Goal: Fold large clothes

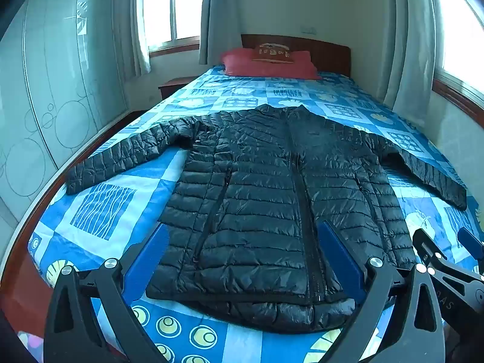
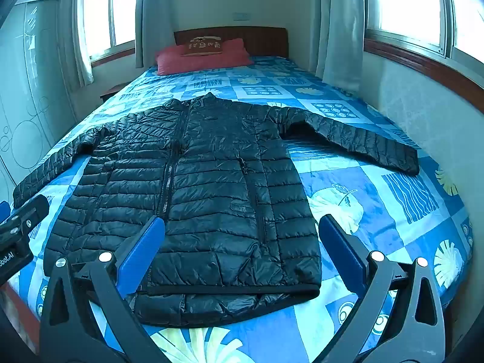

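My left gripper [image 1: 242,260] and right gripper [image 2: 242,254] both hang released, jaws wide, grasping nothing. Just ahead of them and below, the black puffer jacket [image 1: 272,199] lies flat on the bed [image 2: 378,211], zipped, hem nearest me, both sleeves spread outward. Beyond its collar sits a red pillow [image 2: 202,56]. No fold is made yet; everything remains.

Jacket [image 1: 272,199] spread on bed [image 1: 99,211], pillow [image 1: 269,65] behind
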Demonstrator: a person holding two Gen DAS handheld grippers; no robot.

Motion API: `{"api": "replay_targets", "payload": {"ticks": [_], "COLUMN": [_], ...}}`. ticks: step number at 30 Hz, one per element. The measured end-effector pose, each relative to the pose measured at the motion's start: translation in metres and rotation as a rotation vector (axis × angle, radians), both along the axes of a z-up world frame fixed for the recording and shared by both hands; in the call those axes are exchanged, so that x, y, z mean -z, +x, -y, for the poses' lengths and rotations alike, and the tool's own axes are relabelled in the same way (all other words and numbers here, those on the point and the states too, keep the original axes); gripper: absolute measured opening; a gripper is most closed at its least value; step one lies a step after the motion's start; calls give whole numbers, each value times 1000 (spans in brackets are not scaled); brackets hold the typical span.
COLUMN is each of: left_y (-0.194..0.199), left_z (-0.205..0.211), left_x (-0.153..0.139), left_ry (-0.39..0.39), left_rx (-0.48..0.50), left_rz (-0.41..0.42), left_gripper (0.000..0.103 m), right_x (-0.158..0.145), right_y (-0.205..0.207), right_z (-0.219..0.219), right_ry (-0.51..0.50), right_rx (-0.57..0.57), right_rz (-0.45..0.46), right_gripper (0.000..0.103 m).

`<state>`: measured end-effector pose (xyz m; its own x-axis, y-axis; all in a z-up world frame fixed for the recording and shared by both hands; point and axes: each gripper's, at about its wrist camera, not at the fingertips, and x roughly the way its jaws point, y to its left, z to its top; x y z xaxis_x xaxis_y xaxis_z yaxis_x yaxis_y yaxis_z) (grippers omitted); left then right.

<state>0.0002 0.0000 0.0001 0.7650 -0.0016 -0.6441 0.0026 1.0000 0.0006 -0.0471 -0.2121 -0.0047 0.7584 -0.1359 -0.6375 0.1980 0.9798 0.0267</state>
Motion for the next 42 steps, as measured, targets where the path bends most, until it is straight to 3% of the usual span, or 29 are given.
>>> {"api": "replay_targets", "payload": {"ticks": [42], "left_y": [-6], "left_z": [-2], "left_x": [10], "left_ry": [10], "left_rx": [2], "left_rz": [-13], "left_gripper": [98], "right_x": [2], "right_y": [0], "right_z": [-5], "right_ry": [-3], "right_rx": [-1], "right_rz": [-7], "right_gripper": [101]}}
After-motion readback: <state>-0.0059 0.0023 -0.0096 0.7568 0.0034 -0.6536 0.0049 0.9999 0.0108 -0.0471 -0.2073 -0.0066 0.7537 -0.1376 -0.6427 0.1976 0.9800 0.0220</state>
